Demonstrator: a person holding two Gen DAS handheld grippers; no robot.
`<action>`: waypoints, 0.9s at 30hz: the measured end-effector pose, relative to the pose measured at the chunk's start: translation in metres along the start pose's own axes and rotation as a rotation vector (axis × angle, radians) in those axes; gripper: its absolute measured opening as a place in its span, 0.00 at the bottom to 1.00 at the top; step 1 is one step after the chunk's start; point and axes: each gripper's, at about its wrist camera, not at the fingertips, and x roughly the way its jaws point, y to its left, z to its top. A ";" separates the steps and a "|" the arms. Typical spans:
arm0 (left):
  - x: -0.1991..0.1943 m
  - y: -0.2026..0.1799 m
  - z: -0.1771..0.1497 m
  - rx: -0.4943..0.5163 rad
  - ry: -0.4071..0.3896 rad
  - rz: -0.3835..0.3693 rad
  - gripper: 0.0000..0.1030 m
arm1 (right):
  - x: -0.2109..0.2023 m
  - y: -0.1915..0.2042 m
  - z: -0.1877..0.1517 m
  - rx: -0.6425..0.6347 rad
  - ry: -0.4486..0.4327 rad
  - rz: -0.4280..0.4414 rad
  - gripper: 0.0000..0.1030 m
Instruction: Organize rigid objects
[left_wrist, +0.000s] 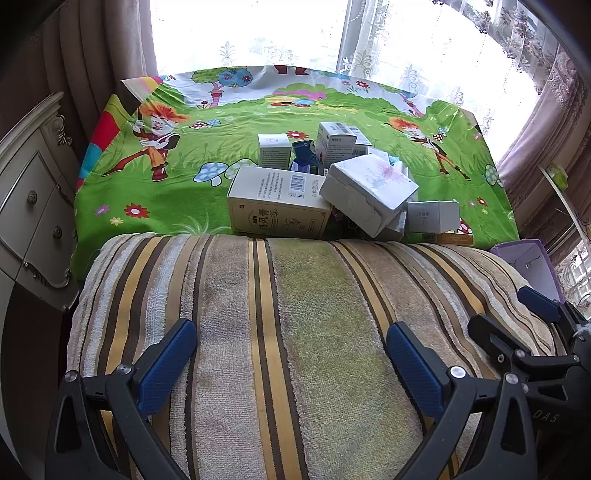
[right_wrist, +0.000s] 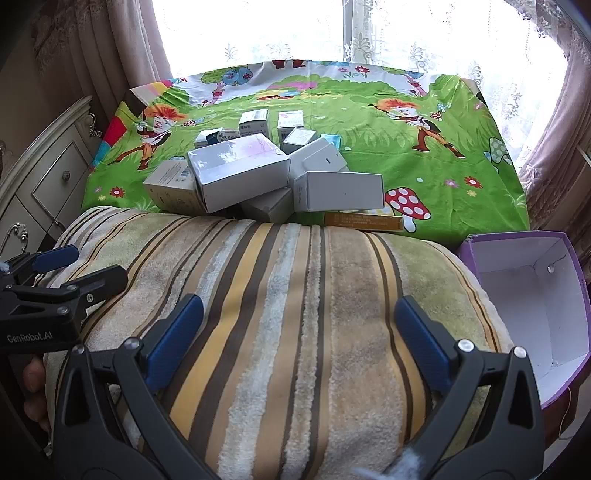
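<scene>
A jumble of several white and grey cardboard boxes (left_wrist: 332, 184) lies on the green cartoon cloth, just beyond a striped blanket; in the right wrist view the pile (right_wrist: 258, 173) includes a tilted white box (right_wrist: 240, 170) on top and a flat orange box (right_wrist: 364, 220) at its near right. My left gripper (left_wrist: 291, 347) hovers open over the blanket, empty. My right gripper (right_wrist: 299, 321) is likewise open and empty, well short of the boxes. An empty purple box (right_wrist: 532, 295) with a white inside sits at the right.
The striped blanket (right_wrist: 280, 295) forms a hump between the grippers and the cloth-covered surface (left_wrist: 177, 177). A cream dresser (left_wrist: 33, 206) stands at the left. Curtains and a bright window close the back. The right gripper shows at the left view's right edge (left_wrist: 517, 332).
</scene>
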 end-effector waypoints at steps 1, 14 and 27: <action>0.000 0.000 0.000 0.001 0.000 0.001 1.00 | 0.000 0.000 0.000 0.002 0.001 0.002 1.00; -0.001 0.000 -0.001 -0.003 -0.005 -0.005 1.00 | 0.000 -0.002 0.001 -0.005 0.019 0.014 1.00; -0.006 0.002 -0.002 -0.010 -0.020 -0.049 1.00 | 0.000 -0.010 0.008 -0.021 0.092 0.091 1.00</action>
